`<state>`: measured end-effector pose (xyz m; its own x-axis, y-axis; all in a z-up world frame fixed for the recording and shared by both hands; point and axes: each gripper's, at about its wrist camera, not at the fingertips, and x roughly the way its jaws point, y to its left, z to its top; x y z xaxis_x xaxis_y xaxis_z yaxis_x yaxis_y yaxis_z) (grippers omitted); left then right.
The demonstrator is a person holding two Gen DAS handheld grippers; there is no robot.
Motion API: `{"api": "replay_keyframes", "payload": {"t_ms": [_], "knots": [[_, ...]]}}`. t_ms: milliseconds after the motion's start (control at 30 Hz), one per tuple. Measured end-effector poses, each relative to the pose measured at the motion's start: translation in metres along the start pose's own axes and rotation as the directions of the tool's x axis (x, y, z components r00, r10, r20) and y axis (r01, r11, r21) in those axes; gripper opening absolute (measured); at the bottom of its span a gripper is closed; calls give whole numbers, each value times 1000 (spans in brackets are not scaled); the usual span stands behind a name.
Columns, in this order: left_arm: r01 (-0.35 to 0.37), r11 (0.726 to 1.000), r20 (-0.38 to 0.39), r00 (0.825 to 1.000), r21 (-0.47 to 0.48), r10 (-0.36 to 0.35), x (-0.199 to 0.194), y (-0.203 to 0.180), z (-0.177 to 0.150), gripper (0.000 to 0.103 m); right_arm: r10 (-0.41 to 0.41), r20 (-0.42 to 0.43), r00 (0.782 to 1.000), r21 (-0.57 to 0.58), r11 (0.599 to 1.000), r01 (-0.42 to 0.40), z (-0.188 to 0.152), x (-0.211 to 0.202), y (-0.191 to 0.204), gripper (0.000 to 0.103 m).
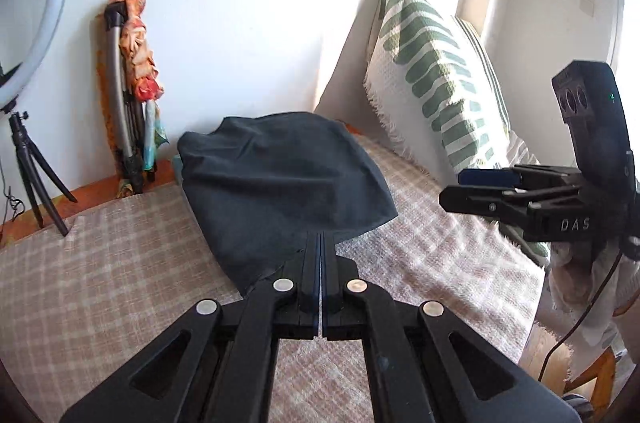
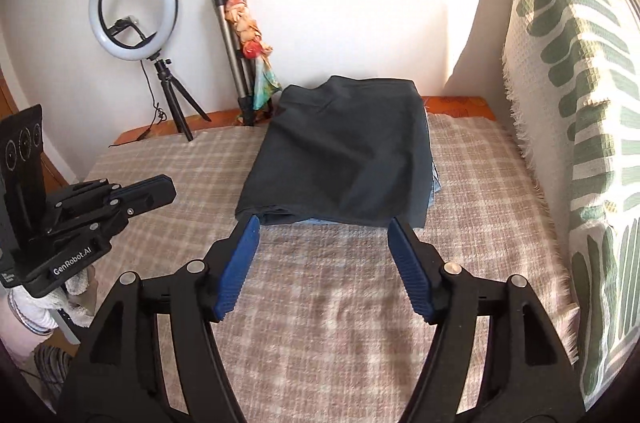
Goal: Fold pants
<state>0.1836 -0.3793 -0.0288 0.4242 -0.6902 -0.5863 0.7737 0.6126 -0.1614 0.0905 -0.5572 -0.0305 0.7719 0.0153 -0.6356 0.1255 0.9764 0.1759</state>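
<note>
Dark folded pants (image 1: 280,183) lie on the checked beige cover (image 1: 100,255), also seen in the right wrist view (image 2: 340,155). A blue garment edge (image 2: 434,183) peeks from under them. My left gripper (image 1: 321,237) is shut, empty, its tips in front of the pants' near edge; it also shows in the right wrist view (image 2: 160,193). My right gripper (image 2: 322,223) is open wide and empty, just short of the pants' near edge; it appears in the left wrist view (image 1: 456,189) off to the right.
A green-patterned cushion (image 2: 568,83) leans along the right side. A ring light on a tripod (image 2: 132,3) and a folded stand wrapped in colourful cloth (image 2: 244,35) stand at the far wall. An orange edge (image 2: 456,101) borders the far end of the checked cover (image 2: 320,323).
</note>
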Motion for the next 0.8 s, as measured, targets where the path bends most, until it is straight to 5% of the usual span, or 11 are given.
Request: {"api": "replay_keyframes", "payload": {"t_ms": [200,333,433,500,567,800], "knots": [[-14,999,79,997,-50,18,-73,-10,-12,0,-21,72,997,32,999,19,-35,-34,31,70],[-99,993,67,992,-69,104,-96,-16,-32,1,-39,123,992,18,999,37,-57,-49,54,88],[-176,984,49,983,-17,177,-101,-23,-50,37,-23,128,992,-28,999,26,-68,-53,74,94],[-218,976,116,969,5,216,-114,-29,-61,78,-27,136,990,-63,997,35,-73,-56,87,100],[-249,968,152,957,7,245,-122,-32,-65,79,-44,154,987,-107,992,61,-78,-59,98,101],[-249,968,131,961,13,245,-132,-29,-74,79,-88,201,976,-153,981,119,-92,-66,110,101]]}}
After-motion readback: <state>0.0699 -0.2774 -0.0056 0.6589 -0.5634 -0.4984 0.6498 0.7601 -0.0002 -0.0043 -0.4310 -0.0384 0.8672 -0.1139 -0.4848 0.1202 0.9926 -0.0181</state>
